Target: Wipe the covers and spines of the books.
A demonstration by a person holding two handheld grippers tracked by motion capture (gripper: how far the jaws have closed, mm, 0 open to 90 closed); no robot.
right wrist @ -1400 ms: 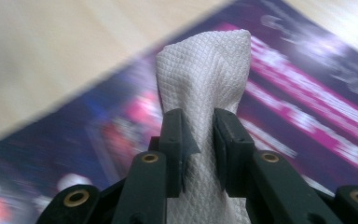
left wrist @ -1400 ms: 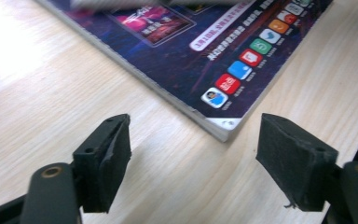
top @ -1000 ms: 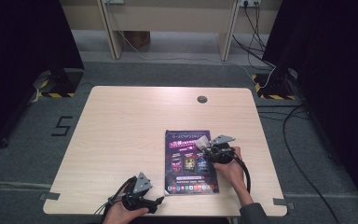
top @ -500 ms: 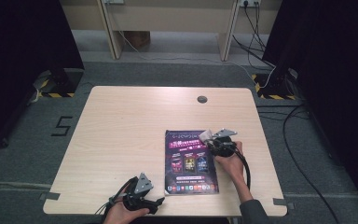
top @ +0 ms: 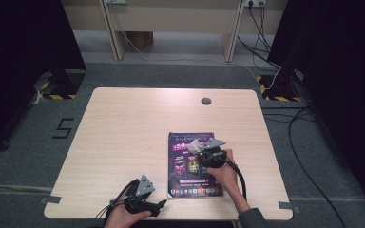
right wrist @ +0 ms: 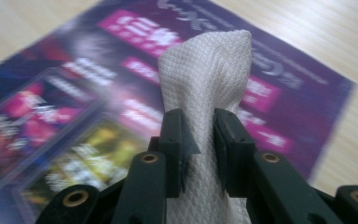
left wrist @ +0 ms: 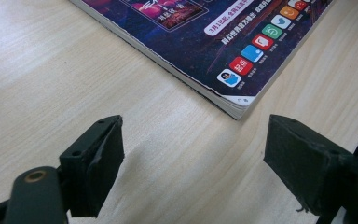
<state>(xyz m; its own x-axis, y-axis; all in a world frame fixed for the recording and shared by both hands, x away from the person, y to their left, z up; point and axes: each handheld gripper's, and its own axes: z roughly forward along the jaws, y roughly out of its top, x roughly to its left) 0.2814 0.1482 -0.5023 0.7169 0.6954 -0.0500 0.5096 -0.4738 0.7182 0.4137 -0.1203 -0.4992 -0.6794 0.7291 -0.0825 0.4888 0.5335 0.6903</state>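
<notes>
Your right gripper (right wrist: 198, 140) pinches a folded, waffle-textured white cloth (right wrist: 207, 70) above the glossy magazine (top: 183, 164); your left gripper (left wrist: 193, 154) gapes empty.

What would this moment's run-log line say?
right gripper: shut on white cloth, over magazine | left gripper: open, near magazine corner

Your right gripper view blurs the magazine (right wrist: 121, 93) cover's print. Its edge cuts off the white cloth (right wrist: 205, 79) below the jaws.
</notes>
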